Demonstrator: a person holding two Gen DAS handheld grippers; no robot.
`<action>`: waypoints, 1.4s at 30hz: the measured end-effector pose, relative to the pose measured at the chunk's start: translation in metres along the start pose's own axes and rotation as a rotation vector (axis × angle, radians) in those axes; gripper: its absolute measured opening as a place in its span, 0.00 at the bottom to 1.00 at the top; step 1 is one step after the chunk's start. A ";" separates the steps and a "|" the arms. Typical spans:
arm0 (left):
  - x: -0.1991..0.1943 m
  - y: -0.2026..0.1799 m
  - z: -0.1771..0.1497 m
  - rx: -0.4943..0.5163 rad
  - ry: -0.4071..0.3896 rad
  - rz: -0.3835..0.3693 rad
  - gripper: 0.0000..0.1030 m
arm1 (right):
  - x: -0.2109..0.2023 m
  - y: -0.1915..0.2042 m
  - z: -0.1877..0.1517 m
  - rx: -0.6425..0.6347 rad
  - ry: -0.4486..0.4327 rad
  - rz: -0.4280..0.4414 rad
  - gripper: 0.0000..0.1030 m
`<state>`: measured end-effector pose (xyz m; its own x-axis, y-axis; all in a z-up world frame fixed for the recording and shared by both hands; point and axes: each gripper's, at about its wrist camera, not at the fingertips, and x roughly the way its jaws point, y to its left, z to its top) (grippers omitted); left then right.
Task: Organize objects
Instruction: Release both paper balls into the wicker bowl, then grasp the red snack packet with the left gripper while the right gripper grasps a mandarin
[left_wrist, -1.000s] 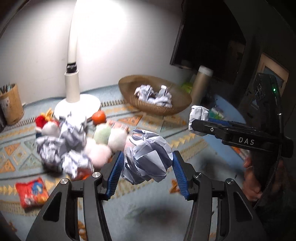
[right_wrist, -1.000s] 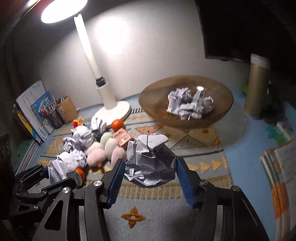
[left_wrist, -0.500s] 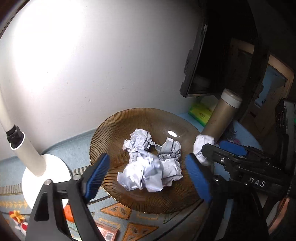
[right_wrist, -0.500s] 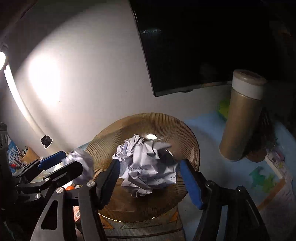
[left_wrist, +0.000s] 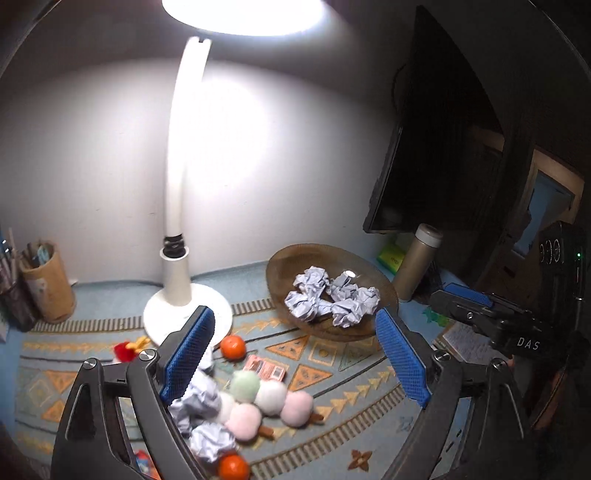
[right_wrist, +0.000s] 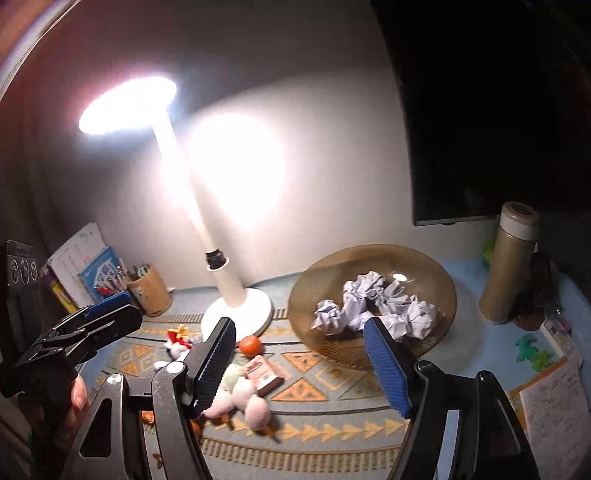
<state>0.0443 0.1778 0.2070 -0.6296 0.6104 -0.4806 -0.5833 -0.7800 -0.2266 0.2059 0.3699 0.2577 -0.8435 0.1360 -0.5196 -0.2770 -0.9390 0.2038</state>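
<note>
Both your grippers, left (left_wrist: 295, 354) and right (right_wrist: 301, 363), now gape empty; the paper balls (left_wrist: 332, 297) they carried a second ago lie in the bowl (left_wrist: 280, 266), so go back for the wads (left_wrist: 203, 398) left on the mat (left_wrist: 332, 417)

Brown bowl (left_wrist: 280, 266), white crumpled paper (left_wrist: 332, 299)

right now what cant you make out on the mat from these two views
- Crumpled paper balls on the mat, left wrist view: partly hidden behind the open left gripper, so their count is unclear.
- Lower orange, left wrist view: cut off by the bottom edge.
- Pink packet, right wrist view: print too small to read.
</note>
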 end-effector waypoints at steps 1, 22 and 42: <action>-0.014 0.010 -0.011 -0.023 -0.006 0.018 0.86 | -0.004 0.013 -0.008 -0.016 -0.001 0.015 0.68; -0.016 0.086 -0.166 -0.087 0.040 0.226 0.84 | 0.092 0.071 -0.160 -0.185 0.113 0.000 0.69; 0.025 0.163 -0.150 -0.352 0.263 0.230 0.89 | 0.131 0.130 -0.174 -0.191 0.342 0.216 0.76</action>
<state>0.0104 0.0457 0.0312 -0.5443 0.3965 -0.7393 -0.2070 -0.9175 -0.3397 0.1392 0.2108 0.0721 -0.6633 -0.1514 -0.7328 0.0053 -0.9803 0.1976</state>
